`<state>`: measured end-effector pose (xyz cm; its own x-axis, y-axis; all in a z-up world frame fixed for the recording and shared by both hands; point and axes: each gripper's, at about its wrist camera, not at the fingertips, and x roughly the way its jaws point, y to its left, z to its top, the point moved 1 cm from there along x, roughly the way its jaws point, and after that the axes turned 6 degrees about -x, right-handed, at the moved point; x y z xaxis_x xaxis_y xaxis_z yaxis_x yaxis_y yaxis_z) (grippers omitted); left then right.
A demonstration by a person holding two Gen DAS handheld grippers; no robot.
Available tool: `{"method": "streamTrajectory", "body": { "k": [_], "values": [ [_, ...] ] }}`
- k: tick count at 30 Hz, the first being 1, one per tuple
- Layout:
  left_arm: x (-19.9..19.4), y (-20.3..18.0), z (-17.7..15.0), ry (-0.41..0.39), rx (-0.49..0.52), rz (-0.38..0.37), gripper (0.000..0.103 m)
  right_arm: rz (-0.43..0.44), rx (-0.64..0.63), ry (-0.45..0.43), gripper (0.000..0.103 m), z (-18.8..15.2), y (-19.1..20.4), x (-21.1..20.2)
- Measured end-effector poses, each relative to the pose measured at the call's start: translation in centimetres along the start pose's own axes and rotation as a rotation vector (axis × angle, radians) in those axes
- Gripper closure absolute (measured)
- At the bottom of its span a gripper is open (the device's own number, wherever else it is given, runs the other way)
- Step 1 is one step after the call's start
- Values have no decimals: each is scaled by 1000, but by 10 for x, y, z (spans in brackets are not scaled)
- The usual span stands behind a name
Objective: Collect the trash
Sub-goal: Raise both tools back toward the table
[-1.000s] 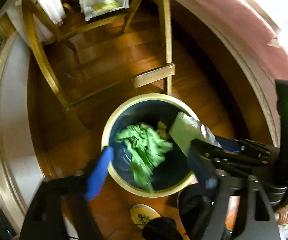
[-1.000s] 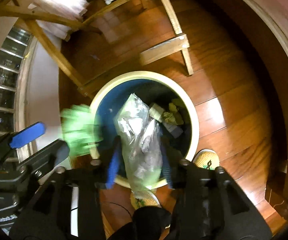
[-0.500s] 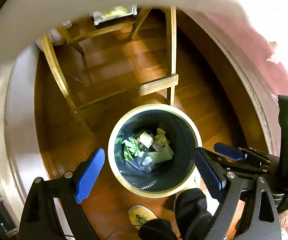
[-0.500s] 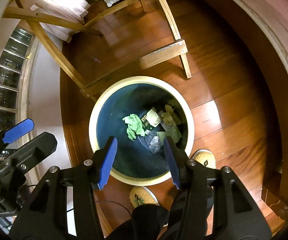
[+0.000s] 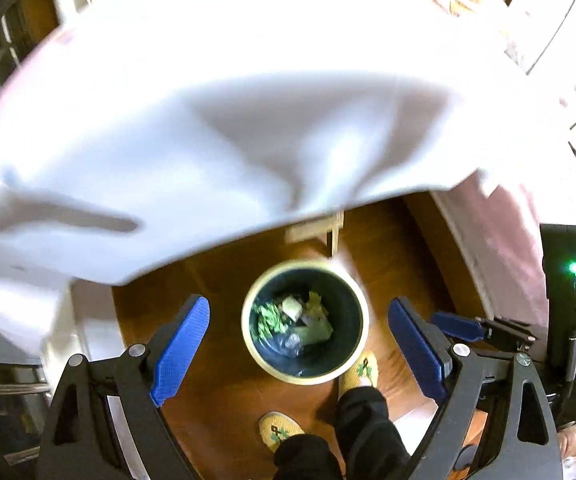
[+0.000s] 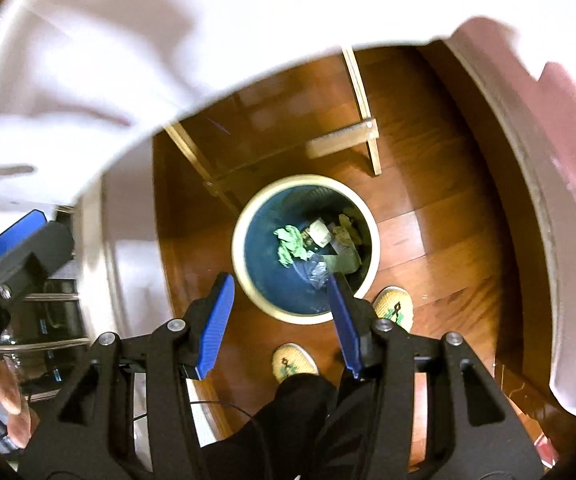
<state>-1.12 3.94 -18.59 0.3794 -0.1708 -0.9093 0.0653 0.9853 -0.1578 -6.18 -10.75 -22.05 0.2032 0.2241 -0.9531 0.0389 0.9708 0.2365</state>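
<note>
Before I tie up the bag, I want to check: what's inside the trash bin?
Inside the trash bin: a crumpled green wrapper, clear plastic, paper scraps and an olive piece. Anything beneath that pile is covered.

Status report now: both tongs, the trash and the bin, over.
Left tongs open, empty. Right tongs open, empty. Trash lies inside bin on floor. White tablecloth hangs across upper view; bin mouth unobstructed.
</note>
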Motion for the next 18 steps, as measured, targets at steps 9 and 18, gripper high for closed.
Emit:
{"method": "streamTrajectory", "body": {
  "k": [9,18],
  "values": [
    [-134,7,63,-159,-59,36,11,34,-151,-89,56,58,56,-119],
    [-224,5,123,-298,-109,94,11,43,-332,-212,55,130,102,-215]
  ]
}}
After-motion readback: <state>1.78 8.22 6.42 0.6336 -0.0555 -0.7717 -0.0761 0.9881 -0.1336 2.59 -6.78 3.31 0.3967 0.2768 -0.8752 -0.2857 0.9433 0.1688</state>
